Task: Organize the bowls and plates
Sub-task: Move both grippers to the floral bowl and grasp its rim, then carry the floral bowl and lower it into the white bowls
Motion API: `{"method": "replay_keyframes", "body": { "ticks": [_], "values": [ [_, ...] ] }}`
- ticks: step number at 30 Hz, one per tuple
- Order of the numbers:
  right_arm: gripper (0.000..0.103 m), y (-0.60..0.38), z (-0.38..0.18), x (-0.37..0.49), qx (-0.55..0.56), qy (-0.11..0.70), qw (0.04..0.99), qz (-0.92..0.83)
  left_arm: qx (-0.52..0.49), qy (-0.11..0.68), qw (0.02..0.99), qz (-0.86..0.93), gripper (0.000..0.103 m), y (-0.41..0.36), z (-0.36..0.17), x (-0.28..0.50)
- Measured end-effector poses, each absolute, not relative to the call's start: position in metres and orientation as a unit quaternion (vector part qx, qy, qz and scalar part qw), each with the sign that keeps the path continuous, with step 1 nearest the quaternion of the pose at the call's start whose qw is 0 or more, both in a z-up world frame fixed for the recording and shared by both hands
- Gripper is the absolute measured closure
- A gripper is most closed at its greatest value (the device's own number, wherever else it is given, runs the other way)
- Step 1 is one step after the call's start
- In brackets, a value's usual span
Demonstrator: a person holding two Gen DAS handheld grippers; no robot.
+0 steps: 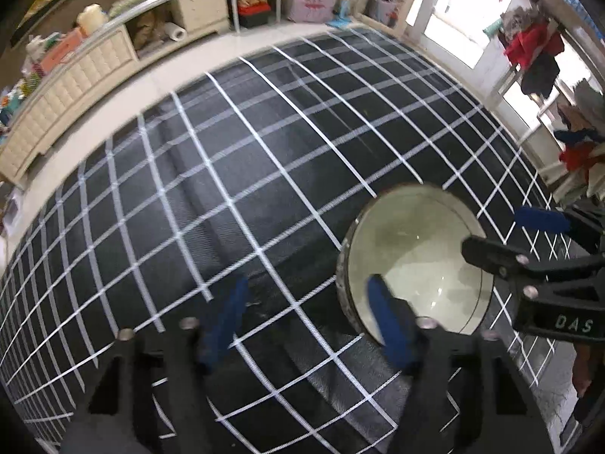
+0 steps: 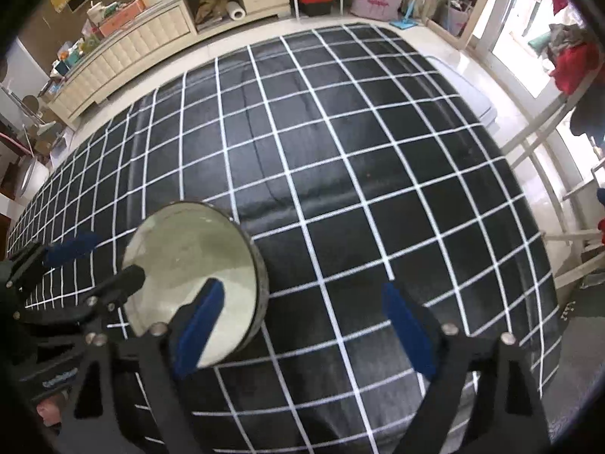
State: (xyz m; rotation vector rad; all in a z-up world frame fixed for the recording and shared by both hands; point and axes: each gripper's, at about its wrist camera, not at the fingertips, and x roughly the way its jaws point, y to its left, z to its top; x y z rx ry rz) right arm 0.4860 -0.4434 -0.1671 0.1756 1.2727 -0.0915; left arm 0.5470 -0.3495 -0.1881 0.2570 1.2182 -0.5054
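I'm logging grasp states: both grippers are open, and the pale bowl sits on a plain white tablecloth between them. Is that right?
Not quite. The cloth is black with a white grid, not plain white, as the right wrist view shows plainly. The rest holds: the left gripper and right gripper are both open, and the pale bowl sits on the cloth between them.

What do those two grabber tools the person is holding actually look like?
Both are black, angular frames joined with silver bolts. Each ends in two flat fingers padded in blue, as on the left gripper and the right gripper. The right one carries pale lettering reading "DAS" on its side. No cables or sleeves are visible.
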Motion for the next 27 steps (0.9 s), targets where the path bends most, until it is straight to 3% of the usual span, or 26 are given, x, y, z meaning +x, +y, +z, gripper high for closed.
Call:
{"method": "replay_keyframes", "body": {
  "ticks": [1,3,5,7,12,27],
  "values": [
    [0.027,-0.443,-0.170,0.487,0.083,0.599,0.795,-0.043,0.119,0.569,0.779,-0.236,0.054,-0.351,-0.192,0.548],
    [0.047,-0.442,-0.177,0.489,0.095,0.609,0.787,-0.035,0.110,0.572,0.776,-0.240,0.057,-0.353,-0.195,0.549],
    [0.054,-0.443,-0.181,0.489,0.106,0.613,0.783,-0.026,0.104,0.571,0.775,-0.249,0.066,-0.356,-0.195,0.548],
    [0.060,-0.440,-0.181,0.490,0.100,0.612,0.784,-0.020,0.099,0.573,0.770,-0.264,0.082,-0.358,-0.194,0.547],
    [0.092,-0.426,-0.176,0.490,0.088,0.611,0.786,-0.008,0.112,0.569,0.772,-0.261,0.091,-0.369,-0.194,0.540],
    [0.092,-0.413,-0.171,0.460,0.089,0.607,0.790,-0.005,0.110,0.568,0.776,-0.250,0.093,-0.348,-0.187,0.524]
  ]
}}
